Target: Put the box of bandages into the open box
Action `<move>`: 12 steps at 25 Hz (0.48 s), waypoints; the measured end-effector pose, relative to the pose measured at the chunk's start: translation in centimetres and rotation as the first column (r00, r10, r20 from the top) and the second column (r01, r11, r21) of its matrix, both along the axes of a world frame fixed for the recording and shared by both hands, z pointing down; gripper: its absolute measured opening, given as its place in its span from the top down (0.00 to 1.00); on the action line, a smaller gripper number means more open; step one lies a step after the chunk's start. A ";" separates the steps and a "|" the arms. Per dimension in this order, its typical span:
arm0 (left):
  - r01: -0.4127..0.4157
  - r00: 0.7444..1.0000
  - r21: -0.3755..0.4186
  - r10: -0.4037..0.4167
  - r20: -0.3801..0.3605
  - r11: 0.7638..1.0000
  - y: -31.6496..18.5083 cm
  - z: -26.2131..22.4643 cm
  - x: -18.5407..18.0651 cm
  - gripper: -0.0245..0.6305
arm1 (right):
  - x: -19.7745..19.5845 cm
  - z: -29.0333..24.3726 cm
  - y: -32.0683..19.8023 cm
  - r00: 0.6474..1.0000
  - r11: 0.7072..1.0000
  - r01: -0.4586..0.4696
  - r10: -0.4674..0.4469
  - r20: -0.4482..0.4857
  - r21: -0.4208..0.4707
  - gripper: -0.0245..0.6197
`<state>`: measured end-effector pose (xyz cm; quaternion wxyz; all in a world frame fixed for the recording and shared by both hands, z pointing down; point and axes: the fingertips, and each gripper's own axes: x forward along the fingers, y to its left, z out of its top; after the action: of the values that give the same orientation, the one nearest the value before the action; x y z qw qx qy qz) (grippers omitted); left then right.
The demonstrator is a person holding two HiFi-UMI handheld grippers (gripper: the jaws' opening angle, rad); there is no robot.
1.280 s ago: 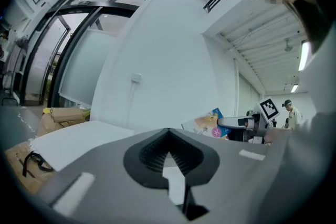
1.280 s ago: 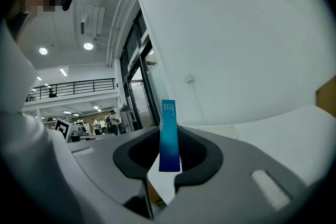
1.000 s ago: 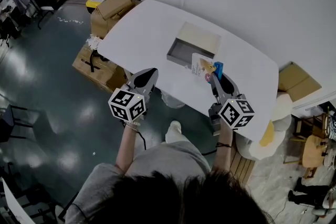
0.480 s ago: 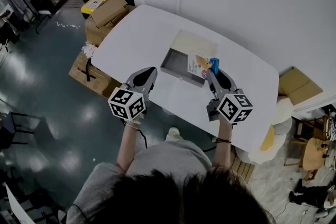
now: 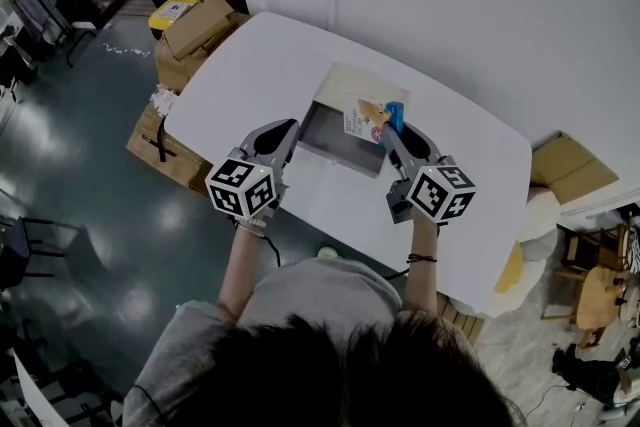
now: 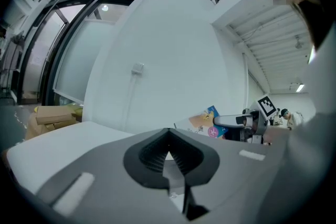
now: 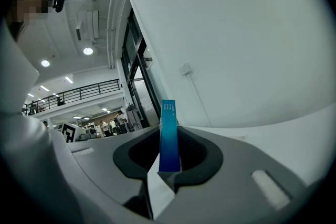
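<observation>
The box of bandages (image 5: 366, 118), white with a blue side, stands on edge between the jaws of my right gripper (image 5: 391, 129), which is shut on it. It hangs over the right part of the open box (image 5: 336, 132), a shallow grey tray with its pale lid (image 5: 349, 79) folded back. In the right gripper view the bandage box's blue edge (image 7: 169, 136) rises upright from my right gripper (image 7: 169, 166). My left gripper (image 5: 289, 126) is shut and empty, just left of the open box. From the left gripper (image 6: 168, 153) view, the bandage box (image 6: 202, 122) shows at right.
The white table (image 5: 262, 65) stands against a white wall. Cardboard boxes (image 5: 195, 21) are stacked on the floor beyond its left end, and another carton (image 5: 160, 141) lies below that end. A further cardboard box (image 5: 566, 162) sits at the right.
Both grippers have moved away from me over the table. The right one has carried the bandage box from the table's near side to above the open box.
</observation>
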<state>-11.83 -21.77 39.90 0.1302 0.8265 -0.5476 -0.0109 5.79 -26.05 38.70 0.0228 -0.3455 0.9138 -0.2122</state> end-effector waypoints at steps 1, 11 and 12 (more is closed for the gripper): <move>-0.002 1.000 0.000 0.002 0.003 1.000 -0.3 0.0 0.1 0.97 | -0.1 0.1 -0.3 1.000 1.000 0.005 -0.005 0.000 -0.003 0.80; -0.023 1.000 -0.059 0.023 0.007 0.998 -2.8 2.3 -1.0 0.97 | -2.2 2.1 -2.5 1.000 0.997 0.021 -0.021 -0.004 -0.069 0.80; -0.031 0.999 -0.068 0.031 0.005 0.997 -3.1 2.7 -1.1 0.97 | -2.5 2.5 -2.7 1.000 0.996 0.021 -0.022 -0.008 -0.083 0.80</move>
<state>-12.94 -24.92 42.55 0.1566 0.8300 -0.5352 0.0124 3.30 -28.75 41.24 0.0021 -0.3374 0.9080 -0.2484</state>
